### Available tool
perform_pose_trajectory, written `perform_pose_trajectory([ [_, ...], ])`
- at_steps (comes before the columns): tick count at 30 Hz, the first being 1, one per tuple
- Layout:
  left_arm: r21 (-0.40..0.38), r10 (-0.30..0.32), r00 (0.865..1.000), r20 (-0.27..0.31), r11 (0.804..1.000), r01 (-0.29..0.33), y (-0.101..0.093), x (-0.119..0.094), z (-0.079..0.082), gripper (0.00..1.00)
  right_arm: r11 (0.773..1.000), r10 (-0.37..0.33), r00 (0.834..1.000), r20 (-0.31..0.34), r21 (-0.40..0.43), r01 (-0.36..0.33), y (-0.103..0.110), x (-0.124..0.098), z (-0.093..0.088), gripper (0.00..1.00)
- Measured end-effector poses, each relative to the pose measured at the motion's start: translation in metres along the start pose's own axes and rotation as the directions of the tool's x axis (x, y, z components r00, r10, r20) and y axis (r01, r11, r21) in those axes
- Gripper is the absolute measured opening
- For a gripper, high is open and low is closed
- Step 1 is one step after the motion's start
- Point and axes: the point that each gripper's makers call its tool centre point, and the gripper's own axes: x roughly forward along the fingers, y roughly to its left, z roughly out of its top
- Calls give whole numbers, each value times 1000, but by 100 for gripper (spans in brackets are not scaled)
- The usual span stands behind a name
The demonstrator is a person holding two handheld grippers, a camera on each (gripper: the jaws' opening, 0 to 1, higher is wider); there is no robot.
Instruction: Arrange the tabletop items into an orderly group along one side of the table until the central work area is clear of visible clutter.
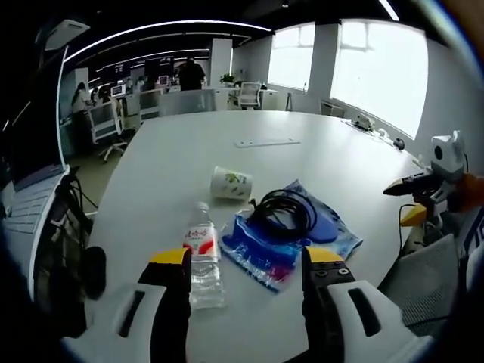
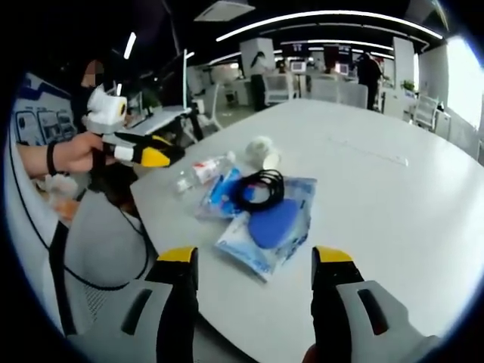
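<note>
Hand-held grippers poised over bench point(image 1: 318, 159)
Left hand-held gripper point(image 1: 246, 265) and right hand-held gripper point(image 2: 253, 261) hover jaws apart, empty, before water bottle point(image 1: 203, 253) and black cable point(image 1: 283, 212).

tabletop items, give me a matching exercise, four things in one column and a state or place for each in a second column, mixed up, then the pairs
Things:
1. water bottle
2. paper cup
3. black cable
4. flat white strip

States or places:
A. coiled on top of the blue plastic bag
B. lying alone farther out on the white table, apart from the other items
C. clear, with a red and white label, lying on its side
D. white with a green print, tipped on its side

Pairs: 1-C, 2-D, 3-A, 4-B
</note>
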Motion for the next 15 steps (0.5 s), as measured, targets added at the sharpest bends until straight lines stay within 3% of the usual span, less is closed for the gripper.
perform_pose_trajectory([
  [15,-12,-18,999,-46,1000,17,7,30,-13,59,1000,-4,1000,-24,19,4,1,-6,-10,59],
])
